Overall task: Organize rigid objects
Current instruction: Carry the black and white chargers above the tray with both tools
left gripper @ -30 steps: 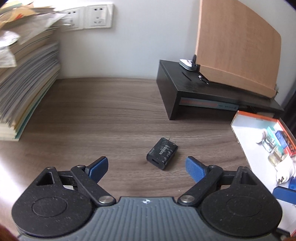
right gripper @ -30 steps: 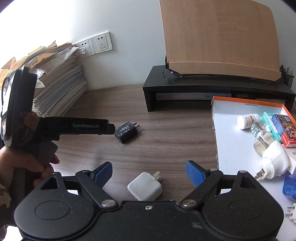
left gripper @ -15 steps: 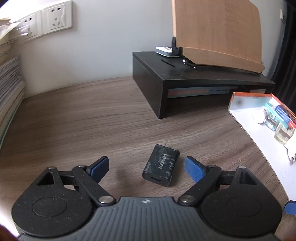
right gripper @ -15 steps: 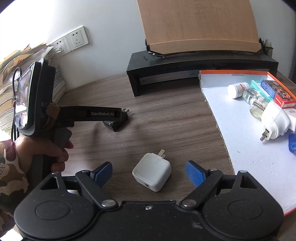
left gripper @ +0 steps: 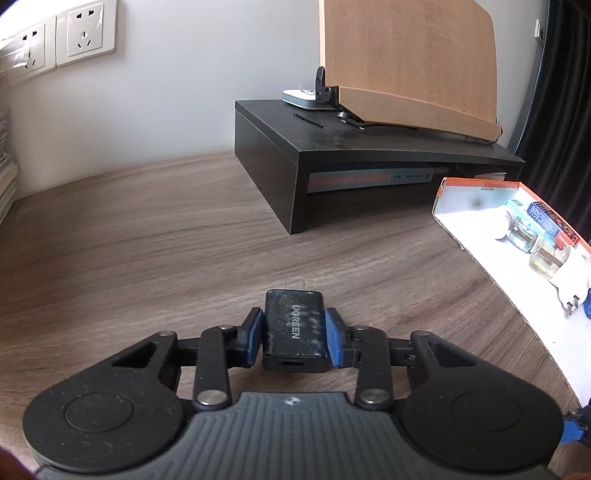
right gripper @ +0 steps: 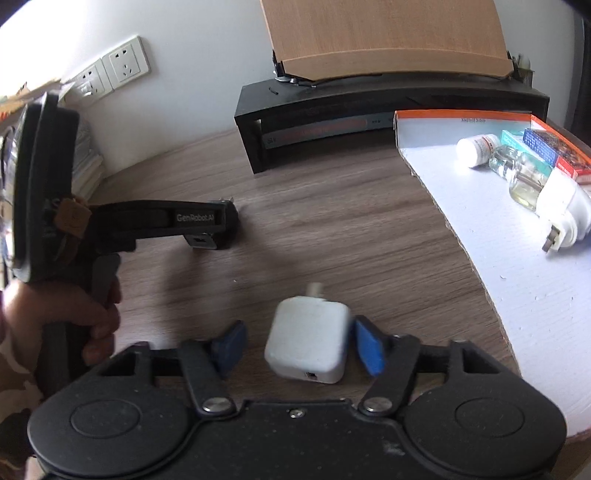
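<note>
Left claw (left gripper: 294, 332) is clenched on the black charger (left gripper: 295, 326): both blue pads press its long sides, prongs point away from the camera toward the black riser (left gripper: 332, 151), and the USB port faces the claw body. Its jaws have just been closing with the charger between them. The charger sits low on the wood counter (left gripper: 147, 240), in front of the riser's left end and well apart from it. Right claw (right gripper: 297, 345) straddles the white charger (right gripper: 308, 341), which lies flat on the counter further out in front of the riser, prongs toward the riser. Its jaws have just been closing too. The right pad is at the charger's edge, the left pad is blurred with a visible gap, so it is not gripped and reads as released. In the right wrist view the person's left hand (right gripper: 74, 314) grips the left claw's handle. A white tray with an orange rim (right gripper: 480, 258) lies in front of the riser's right end. It holds a white pill bottle (right gripper: 476, 149), glass bottles (right gripper: 524, 181), coloured boxes (right gripper: 546, 146) and a white plug adapter (right gripper: 565, 218). A wooden board (left gripper: 406, 55) stands on the riser. Wall sockets (left gripper: 86, 31) are on the wall left of the riser.
</note>
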`<act>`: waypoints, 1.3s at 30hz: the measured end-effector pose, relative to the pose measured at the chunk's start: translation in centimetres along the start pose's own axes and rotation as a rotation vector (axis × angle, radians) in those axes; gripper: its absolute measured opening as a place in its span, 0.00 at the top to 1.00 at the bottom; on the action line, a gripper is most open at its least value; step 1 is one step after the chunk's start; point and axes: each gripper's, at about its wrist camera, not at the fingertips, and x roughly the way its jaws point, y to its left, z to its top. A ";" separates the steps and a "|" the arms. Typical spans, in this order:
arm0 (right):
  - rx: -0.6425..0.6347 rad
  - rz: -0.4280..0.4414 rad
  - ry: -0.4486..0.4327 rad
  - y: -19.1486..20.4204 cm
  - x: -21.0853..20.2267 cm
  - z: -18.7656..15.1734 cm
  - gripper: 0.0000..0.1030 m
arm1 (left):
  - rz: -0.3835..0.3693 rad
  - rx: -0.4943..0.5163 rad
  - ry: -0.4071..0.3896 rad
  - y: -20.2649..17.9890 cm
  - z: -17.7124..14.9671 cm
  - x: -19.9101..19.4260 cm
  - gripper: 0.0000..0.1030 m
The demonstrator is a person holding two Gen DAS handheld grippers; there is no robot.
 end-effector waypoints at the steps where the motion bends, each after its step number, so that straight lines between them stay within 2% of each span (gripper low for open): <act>1: 0.000 0.005 -0.001 0.0 0.1 0.1 0.48 | 0.009 -0.010 0.004 0.0 0.0 -0.1 0.65; 7: -0.004 0.022 -0.002 -0.7 0.0 0.8 0.50 | 0.056 -0.085 0.040 0.5 -0.1 -0.9 0.65; 12: -0.037 0.051 -0.044 -1.1 -1.3 1.7 0.50 | 0.078 -0.135 0.052 0.5 0.0 -2.0 0.65; 21: -0.058 0.097 -0.112 -3.6 -4.7 3.6 0.50 | 0.131 -0.201 0.023 -1.9 0.6 -5.1 0.65; 30: -0.065 0.095 -0.171 -9.4 -9.1 4.8 0.50 | 0.127 -0.236 -0.011 -8.3 0.6 -8.2 0.65; 37: -0.060 0.050 -0.214 -16.0 -12.6 4.8 0.50 | 0.065 -0.270 -0.027 -14.8 0.2 -9.7 0.65; 39: -0.048 0.034 -0.226 -18.1 -13.4 4.8 0.50 | 0.061 -0.251 -0.032 -16.9 0.2 -9.7 0.65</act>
